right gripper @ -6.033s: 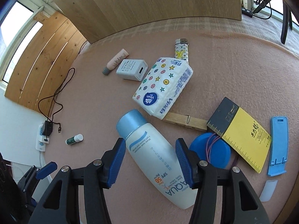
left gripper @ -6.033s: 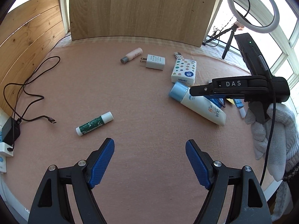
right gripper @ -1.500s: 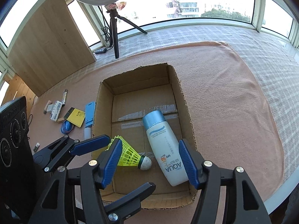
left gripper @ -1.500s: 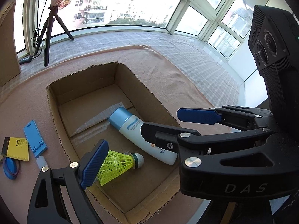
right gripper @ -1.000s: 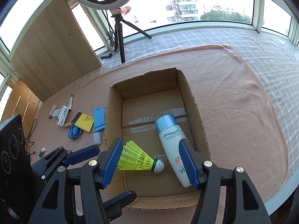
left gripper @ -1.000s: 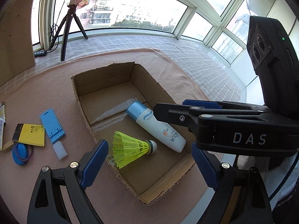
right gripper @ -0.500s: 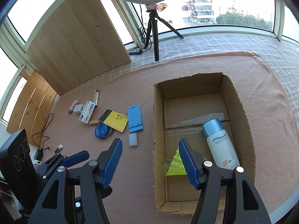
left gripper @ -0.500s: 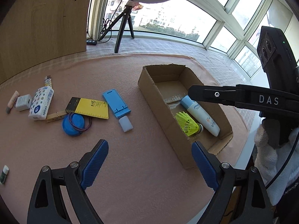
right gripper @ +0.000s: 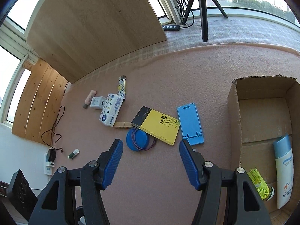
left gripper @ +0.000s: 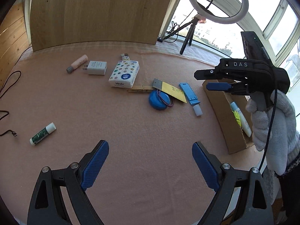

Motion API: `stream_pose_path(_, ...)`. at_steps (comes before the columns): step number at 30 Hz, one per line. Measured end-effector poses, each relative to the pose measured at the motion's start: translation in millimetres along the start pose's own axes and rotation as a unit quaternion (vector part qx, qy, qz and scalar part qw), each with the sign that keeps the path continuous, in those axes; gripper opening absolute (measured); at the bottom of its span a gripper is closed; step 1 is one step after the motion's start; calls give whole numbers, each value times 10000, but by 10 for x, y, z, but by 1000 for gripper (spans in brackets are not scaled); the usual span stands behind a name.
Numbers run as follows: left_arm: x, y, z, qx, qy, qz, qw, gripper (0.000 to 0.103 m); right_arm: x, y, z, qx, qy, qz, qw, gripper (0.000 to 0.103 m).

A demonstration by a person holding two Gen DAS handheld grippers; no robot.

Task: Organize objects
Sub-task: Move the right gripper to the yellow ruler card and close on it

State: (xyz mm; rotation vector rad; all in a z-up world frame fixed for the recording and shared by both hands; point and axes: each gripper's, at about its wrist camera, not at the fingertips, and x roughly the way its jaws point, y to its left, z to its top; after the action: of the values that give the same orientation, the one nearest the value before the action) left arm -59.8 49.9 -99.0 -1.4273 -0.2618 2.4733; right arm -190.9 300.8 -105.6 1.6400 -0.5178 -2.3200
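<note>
Carton (right gripper: 233,123) edge beside bare mat (left gripper: 140,131)

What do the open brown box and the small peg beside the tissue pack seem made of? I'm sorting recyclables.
The open brown box looks like matt corrugated cardboard: its cut rim is ragged and tape crosses the floor seam. The small tan peg looks like bare, unvarnished wood, pale and dull; its spring is too small to make out.
</note>
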Motion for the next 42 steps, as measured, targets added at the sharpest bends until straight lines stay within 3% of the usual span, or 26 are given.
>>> stream_pose_path(5,-117,291,-102,-237,-31,146,9996,92,475,78,250,136,285,-118,9994,58)
stream_pose_path(11,-186,542,-165,-467,-55,293,9985,92,898,6,521,428,521,-394,9969,46)
stream_pose_path(20,-210,760,-229,-630,-31,352,9974,92,1248,216,736,212,634,-1044,9923,45)
stream_pose_path(30,-126,792,-204,-677,-22,226,9974,92,1391,747,368,-851,914,-1568,9797,41)
stream_pose_path(38,-96,755,-192,-636,-12,153,9979,92,1272,818,-54,-1095,1070,-1321,9793,36)
stream_pose_path(42,-55,709,-177,-578,25,104,9983,92,1120,725,-352,-969,1071,-936,9851,35)
